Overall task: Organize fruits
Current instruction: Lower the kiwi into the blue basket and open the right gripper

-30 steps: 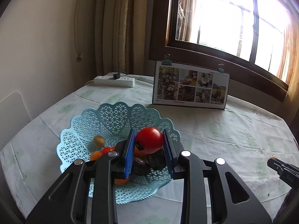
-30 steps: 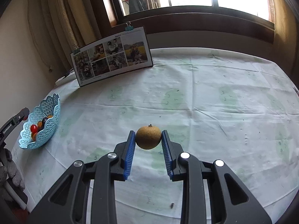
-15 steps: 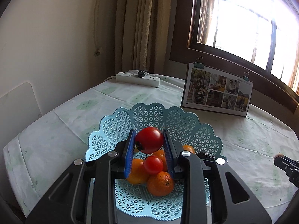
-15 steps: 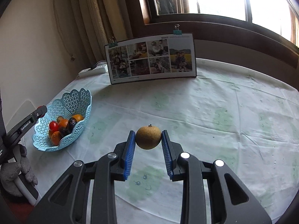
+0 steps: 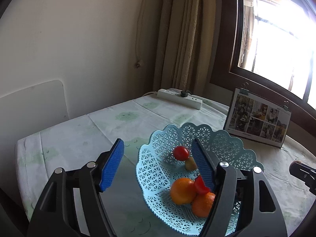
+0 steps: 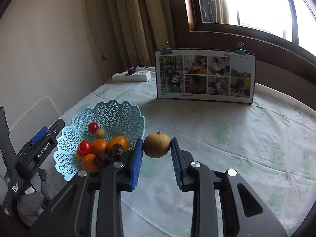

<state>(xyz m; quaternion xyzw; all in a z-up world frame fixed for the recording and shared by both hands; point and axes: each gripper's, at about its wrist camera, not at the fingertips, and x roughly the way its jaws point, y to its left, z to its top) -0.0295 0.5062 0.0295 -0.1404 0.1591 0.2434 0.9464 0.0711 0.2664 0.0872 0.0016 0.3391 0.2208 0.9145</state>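
Observation:
My left gripper (image 5: 158,164) stands wide open over the near left rim of the light blue lattice basket (image 5: 217,138), nothing between its blue pads. In the basket lie a red tomato (image 5: 181,153), a small yellowish fruit (image 5: 190,164), two oranges (image 5: 182,190) and a second tomato (image 5: 200,184), partly hidden behind my right finger. My right gripper (image 6: 156,145) is shut on a round brownish fruit (image 6: 156,150), held above the tablecloth just right of the basket (image 6: 118,112). The left gripper (image 6: 49,132) shows at the basket's left side.
A photo board (image 6: 205,77) with binder clips stands at the back of the table. A white power strip (image 6: 131,76) lies near the curtain and wall. Dark dates (image 6: 116,151) sit among the fruit. A grey-gloved hand (image 6: 29,203) holds the left gripper. A white chair back (image 5: 33,102) stands beyond the left table edge.
My left gripper opened, let the red tomato go into the basket and swung left. My right gripper carried the brownish fruit much closer to the basket.

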